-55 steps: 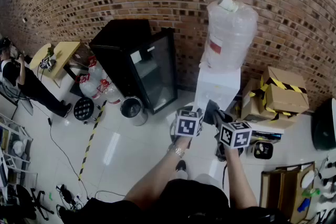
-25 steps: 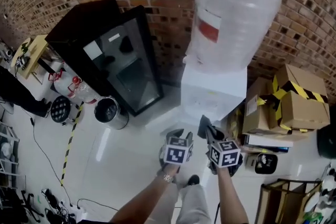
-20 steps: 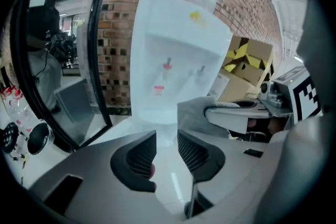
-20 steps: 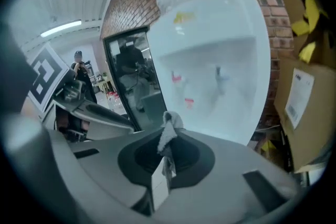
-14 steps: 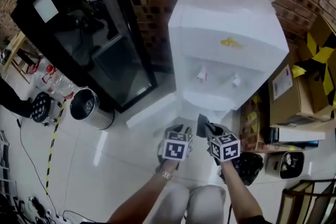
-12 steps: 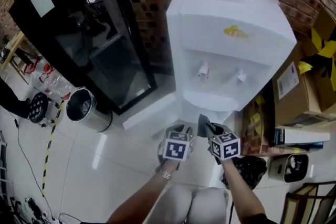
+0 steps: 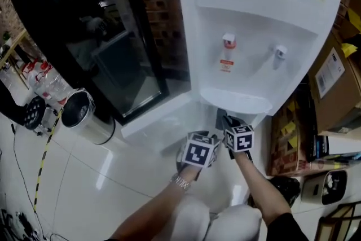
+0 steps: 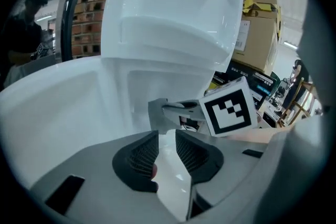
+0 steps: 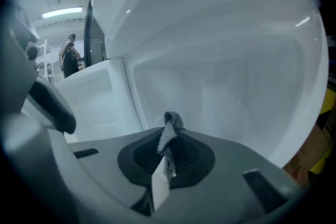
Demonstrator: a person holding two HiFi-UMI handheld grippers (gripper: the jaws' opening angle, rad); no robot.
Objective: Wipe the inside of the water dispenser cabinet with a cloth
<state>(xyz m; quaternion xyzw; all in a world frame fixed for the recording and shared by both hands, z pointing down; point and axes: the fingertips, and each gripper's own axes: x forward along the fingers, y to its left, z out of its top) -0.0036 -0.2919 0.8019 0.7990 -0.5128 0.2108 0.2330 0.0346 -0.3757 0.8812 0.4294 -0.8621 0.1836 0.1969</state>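
The white water dispenser (image 7: 254,20) fills the head view, and its lower cabinet door (image 7: 152,118) swings open to the left. My right gripper (image 7: 223,120) is at the cabinet opening (image 9: 226,86) under the drip tray. It is shut on a grey cloth (image 9: 168,134), of which a small tuft sticks up between the jaws. My left gripper (image 7: 197,147) hangs just left of it and a little further back. Its jaws (image 8: 167,140) stand a narrow gap apart with nothing between them. The left gripper view shows the right gripper (image 8: 165,113) pointing into the cabinet (image 8: 157,84).
A black glass-door fridge (image 7: 84,36) stands left of the dispenser, with a metal bin (image 7: 84,115) in front of it. Cardboard boxes (image 7: 338,93) are stacked on the right. A brick wall (image 7: 163,3) is behind. A person (image 9: 69,55) stands far off.
The head view has dropped and closed in on the dispenser. Both grippers have moved forward to the open lower cabinet, the right one leading with the cloth.
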